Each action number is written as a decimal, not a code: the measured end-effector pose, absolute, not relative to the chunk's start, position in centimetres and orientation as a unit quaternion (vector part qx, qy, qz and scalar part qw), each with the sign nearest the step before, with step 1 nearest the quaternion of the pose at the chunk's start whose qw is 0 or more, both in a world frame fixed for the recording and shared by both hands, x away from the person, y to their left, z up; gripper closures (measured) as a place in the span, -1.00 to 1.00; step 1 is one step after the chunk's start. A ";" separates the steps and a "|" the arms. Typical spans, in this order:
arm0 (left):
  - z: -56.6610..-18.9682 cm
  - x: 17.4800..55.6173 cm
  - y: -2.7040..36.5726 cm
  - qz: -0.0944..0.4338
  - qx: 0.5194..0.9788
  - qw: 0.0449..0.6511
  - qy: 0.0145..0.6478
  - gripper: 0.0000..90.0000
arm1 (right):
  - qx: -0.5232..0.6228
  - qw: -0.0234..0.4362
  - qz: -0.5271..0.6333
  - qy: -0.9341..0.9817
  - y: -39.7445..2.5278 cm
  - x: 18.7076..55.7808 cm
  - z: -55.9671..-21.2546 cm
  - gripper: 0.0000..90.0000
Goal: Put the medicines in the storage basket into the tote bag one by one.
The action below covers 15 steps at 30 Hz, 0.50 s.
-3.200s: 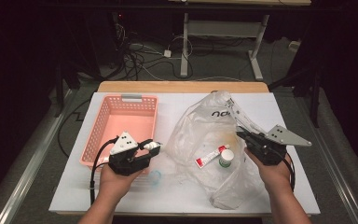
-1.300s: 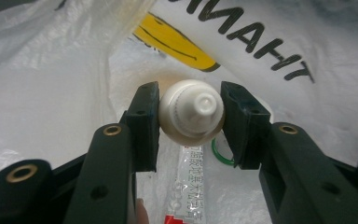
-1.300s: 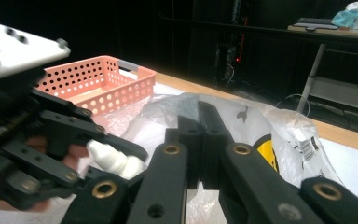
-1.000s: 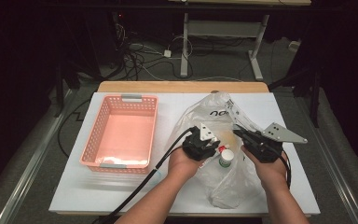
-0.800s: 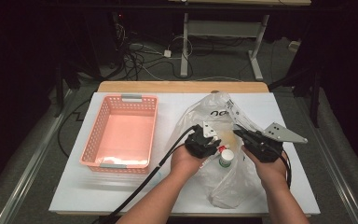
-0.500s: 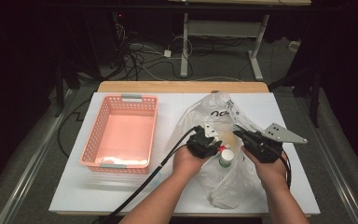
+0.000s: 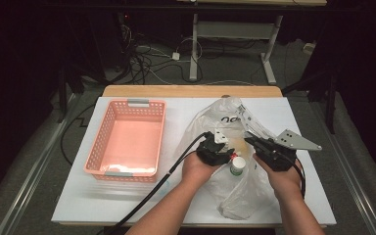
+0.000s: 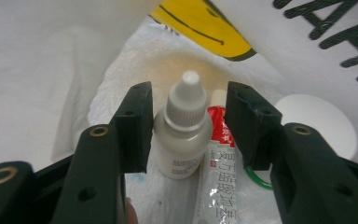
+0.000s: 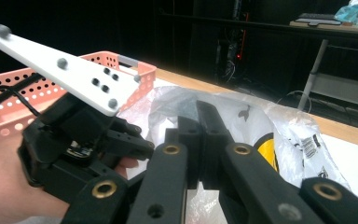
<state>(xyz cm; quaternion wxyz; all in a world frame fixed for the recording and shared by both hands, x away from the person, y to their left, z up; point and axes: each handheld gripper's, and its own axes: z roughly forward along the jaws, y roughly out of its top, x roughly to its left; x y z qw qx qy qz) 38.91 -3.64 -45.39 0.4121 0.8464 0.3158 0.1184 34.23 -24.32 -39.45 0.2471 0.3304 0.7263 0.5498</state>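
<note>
Retrieval step: left tool (image 8: 186, 126) stands wide around the dropper bottle (image 8: 182, 135) inside the plastic bag (image 7: 235, 196); right tool (image 9: 200, 140) pinches the bag's rim. Next: close squarely on the bottle.

A pink basket on the white table

The pink basket (image 7: 127, 139) stands on the left part of the white table (image 7: 88, 198), with something pale lying at its near end. Behind the table, cables (image 7: 147, 61) lie on the dark floor beside a grey desk frame (image 7: 235, 34).
</note>
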 end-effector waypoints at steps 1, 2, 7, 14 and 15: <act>-45.2 38.7 -3.6 0.119 0.847 0.413 0.312 0.08 | 0.330 0.247 0.550 0.726 -24.3 34.2 -39.4 1.00; -45.0 38.5 -3.4 0.120 0.846 0.418 0.308 0.05 | 0.330 0.248 0.549 0.727 -24.4 34.2 -39.5 1.00; -43.8 37.1 -1.9 0.123 0.839 0.440 0.297 -0.02 | 0.331 0.249 0.547 0.727 -24.5 34.2 -39.5 1.00; -42.7 34.5 1.2 0.126 0.826 0.469 0.288 -0.07 | 0.333 0.251 0.545 0.728 -24.5 34.2 -39.6 1.00; -42.7 34.0 1.6 0.127 0.824 0.472 0.286 -0.07 | 0.333 0.251 0.545 0.728 -24.5 34.2 -39.6 1.00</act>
